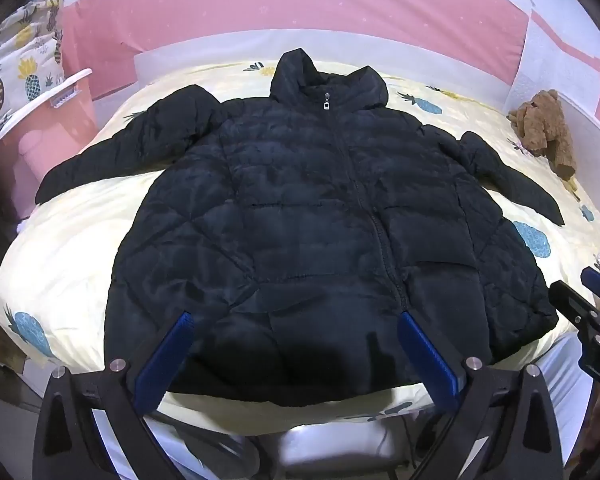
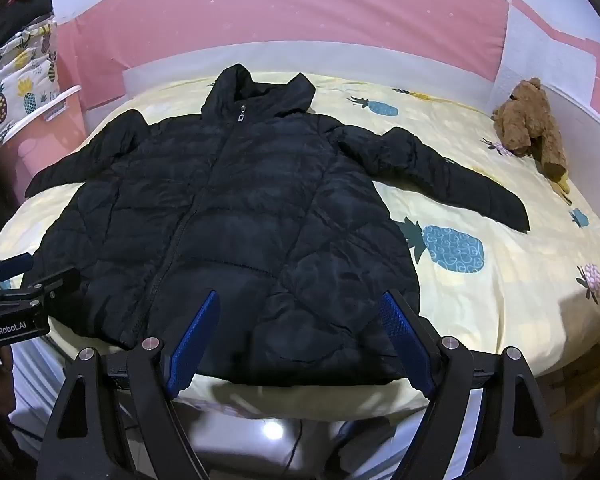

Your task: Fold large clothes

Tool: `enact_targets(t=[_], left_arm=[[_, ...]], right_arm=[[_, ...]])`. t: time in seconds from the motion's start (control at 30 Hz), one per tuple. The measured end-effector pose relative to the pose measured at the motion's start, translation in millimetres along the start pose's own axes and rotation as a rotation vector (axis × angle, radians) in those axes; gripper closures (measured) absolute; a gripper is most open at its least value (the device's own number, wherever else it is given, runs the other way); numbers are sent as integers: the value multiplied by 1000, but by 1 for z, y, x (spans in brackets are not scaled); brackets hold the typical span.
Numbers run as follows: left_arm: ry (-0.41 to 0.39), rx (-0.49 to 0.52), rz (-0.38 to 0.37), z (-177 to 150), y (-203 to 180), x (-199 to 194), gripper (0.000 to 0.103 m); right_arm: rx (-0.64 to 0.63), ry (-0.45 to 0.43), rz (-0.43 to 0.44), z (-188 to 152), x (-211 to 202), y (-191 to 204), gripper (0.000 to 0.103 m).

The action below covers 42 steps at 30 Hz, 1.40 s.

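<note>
A black hooded puffer jacket (image 1: 300, 208) lies flat and zipped on the bed, front up, sleeves spread to both sides; it also shows in the right wrist view (image 2: 228, 216). My left gripper (image 1: 296, 322) is open and empty, hovering over the jacket's near hem. My right gripper (image 2: 300, 300) is open and empty over the hem's right part. The right gripper shows at the right edge of the left wrist view (image 1: 592, 300). The left gripper shows at the left edge of the right wrist view (image 2: 20, 280).
The bed has a yellow pineapple-print sheet (image 2: 480, 280). A brown teddy bear (image 2: 528, 120) lies at its far right. A pink wall (image 2: 280, 20) stands behind. A pink bin (image 1: 48, 120) and pineapple-print bedding (image 1: 16, 68) are at the left.
</note>
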<state>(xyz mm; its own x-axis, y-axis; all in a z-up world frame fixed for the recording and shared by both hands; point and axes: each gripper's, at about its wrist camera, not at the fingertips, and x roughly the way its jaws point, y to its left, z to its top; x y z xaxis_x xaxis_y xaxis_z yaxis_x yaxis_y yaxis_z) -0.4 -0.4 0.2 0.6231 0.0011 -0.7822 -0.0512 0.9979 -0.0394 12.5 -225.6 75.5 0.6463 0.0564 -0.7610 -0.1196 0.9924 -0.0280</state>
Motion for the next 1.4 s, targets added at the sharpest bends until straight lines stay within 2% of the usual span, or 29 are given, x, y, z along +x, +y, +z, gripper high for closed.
enact_targets(t=[1.4], left_arm=[[7, -13, -20, -6, -2, 2, 1]], right_arm=[[-7, 2, 3, -2, -1, 5, 21]])
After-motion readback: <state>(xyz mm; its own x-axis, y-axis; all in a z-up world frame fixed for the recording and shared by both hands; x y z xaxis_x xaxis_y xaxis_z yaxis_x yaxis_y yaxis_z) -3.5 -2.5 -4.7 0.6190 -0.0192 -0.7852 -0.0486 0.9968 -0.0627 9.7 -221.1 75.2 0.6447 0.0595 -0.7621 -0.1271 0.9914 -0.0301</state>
